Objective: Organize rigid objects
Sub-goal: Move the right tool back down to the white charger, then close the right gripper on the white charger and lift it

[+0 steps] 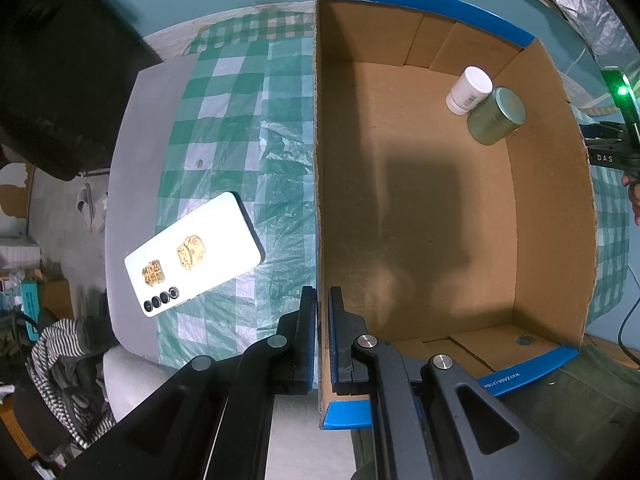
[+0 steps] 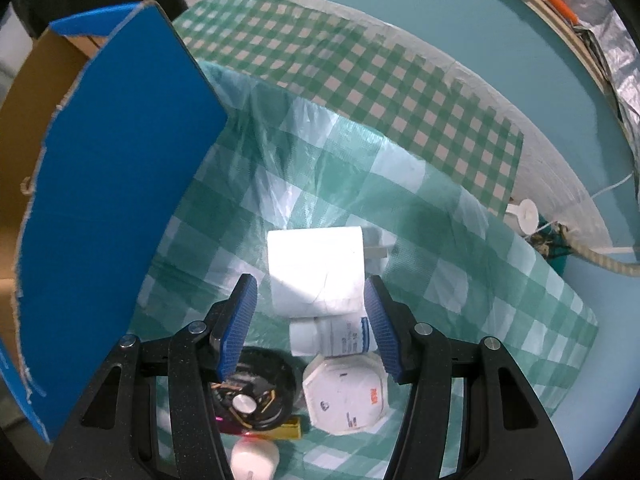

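Note:
My left gripper is shut on the left wall of an open cardboard box with a blue rim, the wall pinched between its blue pads. In the box's far right corner lie a white bottle and a green tin. My right gripper hangs open, pointing down over a white paper roll and a white pill bottle on the checked cloth. Its pads stand either side of the roll's near end without pressing it. The box's blue outer wall rises to its left.
A white phone lies face down left of the box. Under the right gripper sit an octagonal white container, a black round dish, a gold bar and a white round object. A hand with a black device shows past the box's right wall.

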Action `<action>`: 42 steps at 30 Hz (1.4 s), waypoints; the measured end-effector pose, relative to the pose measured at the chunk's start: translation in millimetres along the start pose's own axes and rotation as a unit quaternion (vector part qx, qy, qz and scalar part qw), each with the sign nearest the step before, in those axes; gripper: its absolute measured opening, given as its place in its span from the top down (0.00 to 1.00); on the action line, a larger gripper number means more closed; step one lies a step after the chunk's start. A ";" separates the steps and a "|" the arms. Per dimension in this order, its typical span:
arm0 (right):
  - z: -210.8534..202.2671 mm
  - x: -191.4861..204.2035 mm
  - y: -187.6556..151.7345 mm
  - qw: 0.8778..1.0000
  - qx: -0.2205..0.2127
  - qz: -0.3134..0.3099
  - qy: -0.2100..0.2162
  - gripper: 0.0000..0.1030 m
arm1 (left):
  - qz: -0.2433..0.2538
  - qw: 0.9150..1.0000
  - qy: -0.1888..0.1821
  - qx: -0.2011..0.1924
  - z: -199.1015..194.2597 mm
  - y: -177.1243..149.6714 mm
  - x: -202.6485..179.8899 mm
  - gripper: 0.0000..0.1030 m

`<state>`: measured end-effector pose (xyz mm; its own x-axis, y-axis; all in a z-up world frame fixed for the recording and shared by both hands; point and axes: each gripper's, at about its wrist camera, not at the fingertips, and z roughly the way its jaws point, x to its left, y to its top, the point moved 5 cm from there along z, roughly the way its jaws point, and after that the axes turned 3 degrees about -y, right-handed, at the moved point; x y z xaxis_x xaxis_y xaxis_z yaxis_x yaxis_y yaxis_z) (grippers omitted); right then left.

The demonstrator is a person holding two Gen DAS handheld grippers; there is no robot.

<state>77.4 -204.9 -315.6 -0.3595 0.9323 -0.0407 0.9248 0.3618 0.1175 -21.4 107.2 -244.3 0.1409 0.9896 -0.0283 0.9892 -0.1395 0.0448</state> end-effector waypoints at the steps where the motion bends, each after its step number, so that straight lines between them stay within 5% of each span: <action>1: 2.0 -0.3 0.7 1.000 0.003 -0.001 -0.002 0.44 | 0.000 1.000 0.000 0.000 0.2 -0.1 -0.1 0.95; 23: 22.4 -0.9 7.3 1.000 0.022 0.012 -0.018 0.52 | 0.001 1.000 0.005 -0.001 -3.3 -0.7 -1.5 0.95; 42: -34.4 18.3 3.5 0.999 -0.015 0.031 0.011 0.52 | 0.002 1.000 0.007 -0.003 -5.0 1.7 -1.3 0.95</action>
<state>69.8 -186.7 -281.8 -0.3044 0.9525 -0.0108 0.9415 0.3025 0.1487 -20.1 105.8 -239.2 0.1443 0.9894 -0.0140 0.9884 -0.1434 0.0501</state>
